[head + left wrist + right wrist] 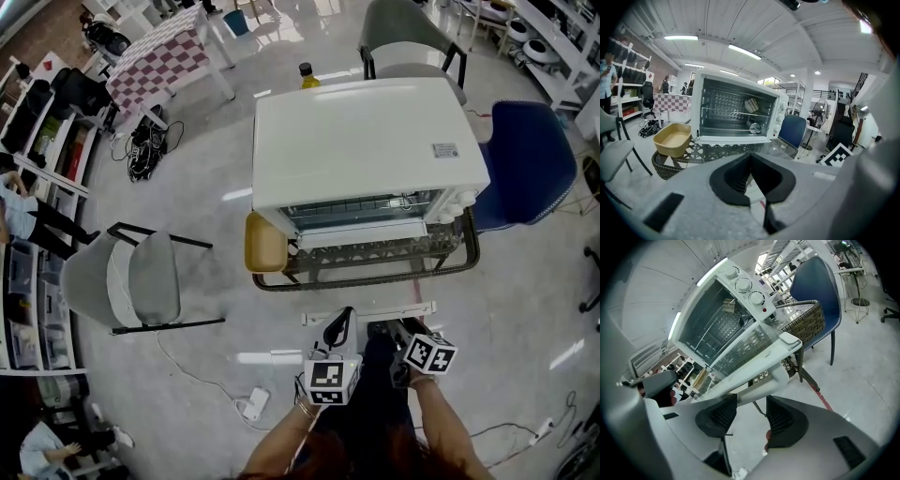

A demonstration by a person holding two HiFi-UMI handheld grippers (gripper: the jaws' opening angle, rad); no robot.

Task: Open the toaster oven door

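Note:
The white toaster oven (pixel 361 141) stands on a wicker-edged glass table (pixel 370 278). Its glass door (pixel 745 350) hangs open, folded down toward me. The door's white handle bar (pixel 375 312) runs across just ahead of both grippers. My right gripper (pixel 750 401) is open, and the handle (pixel 764 373) lies at its fingertips against the left pad, with a gap to the right pad. My left gripper (pixel 750 157) is shut on nothing, just in front of the door's edge; the open oven (pixel 736 112) fills its view. In the head view the left gripper (pixel 342 323) and right gripper (pixel 398 330) sit side by side.
A yellow tub (pixel 265 244) sits on the table left of the oven. A blue chair (pixel 530 164) stands to the right, a grey chair (pixel 141 281) to the left and another behind the table (pixel 408 37). A power strip (pixel 253 403) and cables lie on the floor.

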